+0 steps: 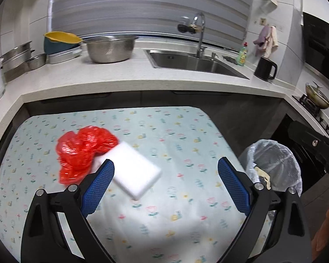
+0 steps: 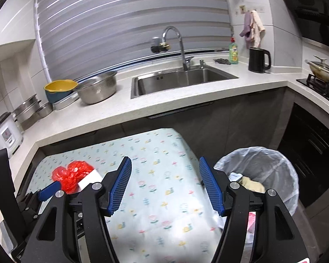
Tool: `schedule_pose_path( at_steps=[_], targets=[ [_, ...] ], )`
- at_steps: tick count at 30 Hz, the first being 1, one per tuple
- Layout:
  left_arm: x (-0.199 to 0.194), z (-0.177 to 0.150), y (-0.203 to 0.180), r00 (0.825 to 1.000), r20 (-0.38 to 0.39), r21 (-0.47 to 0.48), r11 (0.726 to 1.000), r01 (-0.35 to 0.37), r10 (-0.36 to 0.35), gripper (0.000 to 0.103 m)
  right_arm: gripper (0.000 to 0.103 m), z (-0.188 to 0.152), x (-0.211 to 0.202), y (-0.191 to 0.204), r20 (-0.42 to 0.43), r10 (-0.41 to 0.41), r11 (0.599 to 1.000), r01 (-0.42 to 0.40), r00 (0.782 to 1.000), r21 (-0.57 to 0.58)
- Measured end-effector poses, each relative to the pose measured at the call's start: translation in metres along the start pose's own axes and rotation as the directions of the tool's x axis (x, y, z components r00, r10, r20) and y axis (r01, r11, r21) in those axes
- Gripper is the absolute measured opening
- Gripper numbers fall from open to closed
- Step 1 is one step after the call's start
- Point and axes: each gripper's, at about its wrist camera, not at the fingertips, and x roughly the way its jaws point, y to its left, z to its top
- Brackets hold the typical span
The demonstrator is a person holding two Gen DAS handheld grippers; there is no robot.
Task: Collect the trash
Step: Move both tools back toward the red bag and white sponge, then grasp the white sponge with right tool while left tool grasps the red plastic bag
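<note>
- A table [image 1: 164,230] covered with a pale flowered cloth is seen in front of the kitchen counter [image 1: 120,81].
- The left gripper [image 1: 165,184] is held above the near part of the table; its blue pads [image 1: 97,188] are spread wide and nothing is pinched between them.
- The right gripper [image 2: 164,186] is held above the right edge of the table; its blue pads [image 2: 120,187] are also spread apart, with only the cloth seen between them.
- A crumpled red plastic bag [image 1: 83,153] is lying on the left half of the table, nearer to the left edge than to the far edge.
- A white rectangular block [image 1: 133,171], looking like a sponge, is placed just beside the red bag, touching its right side, and is partly hidden by the left pad of the left gripper.
- A trash bin [image 1: 272,164] lined with a clear bag is standing on the floor just beside the right edge of the table.
- Inside the bin some pale crumpled pieces [image 2: 253,184] are seen; what they are cannot be told.
- On the counter behind, a sink [image 2: 182,81] with a faucet and a steel colander [image 1: 109,48] are placed.
</note>
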Motion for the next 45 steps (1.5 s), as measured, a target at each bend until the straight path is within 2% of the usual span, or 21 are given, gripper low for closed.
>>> schedule_pose_path(
  at_steps=[12, 22, 28, 36, 39, 41, 42, 44, 45],
  targets=[
    [0.005, -0.003, 0.087, 0.995, -0.019, -0.079, 0.992, -0.096, 0.094, 0.091, 0.062, -0.035, 0.043, 0.082, -0.111, 0.07, 0.995, -0.077, 0.991, -0.058],
    [0.03, -0.01, 0.138, 0.987, -0.063, -0.118, 0.98, -0.157, 0.151, 0.091, 0.062, -0.065, 0.093, 0.124, -0.219, 0.096, 0.991, -0.114, 0.971, -0.07],
    [0.047, -0.011, 0.158, 0.985, -0.086, -0.14, 0.977, -0.163, 0.152, 0.091, 0.062, -0.078, 0.12, 0.14, -0.266, 0.09, 0.99, -0.115, 0.96, -0.08],
    [0.069, -0.01, 0.164, 0.984, -0.102, -0.142, 0.977, -0.158, 0.144, 0.09, 0.062, -0.09, 0.144, 0.148, -0.305, 0.079, 0.991, -0.107, 0.949, -0.077],
    [0.078, -0.011, 0.164, 0.984, -0.119, -0.124, 0.981, -0.151, 0.136, 0.08, 0.062, -0.094, 0.15, 0.15, -0.313, 0.075, 0.991, -0.105, 0.947, -0.078],
    [0.084, -0.012, 0.164, 0.983, -0.138, -0.119, 0.984, -0.135, 0.118, 0.064, 0.062, -0.095, 0.153, 0.15, -0.315, 0.076, 0.991, -0.106, 0.946, -0.081],
    [0.086, -0.013, 0.164, 0.983, -0.145, -0.118, 0.985, -0.129, 0.112, 0.06, 0.061, -0.096, 0.154, 0.15, -0.315, 0.073, 0.991, -0.104, 0.946, -0.082],
    [0.089, -0.015, 0.163, 0.982, -0.159, -0.113, 0.987, -0.118, 0.099, 0.04, 0.058, -0.096, 0.154, 0.148, -0.309, 0.078, 0.991, -0.108, 0.948, -0.08],
    [0.09, -0.016, 0.163, 0.982, -0.165, -0.109, 0.988, -0.113, 0.094, 0.035, 0.057, -0.097, 0.154, 0.148, -0.306, 0.08, 0.991, -0.11, 0.949, -0.08]
  ],
)
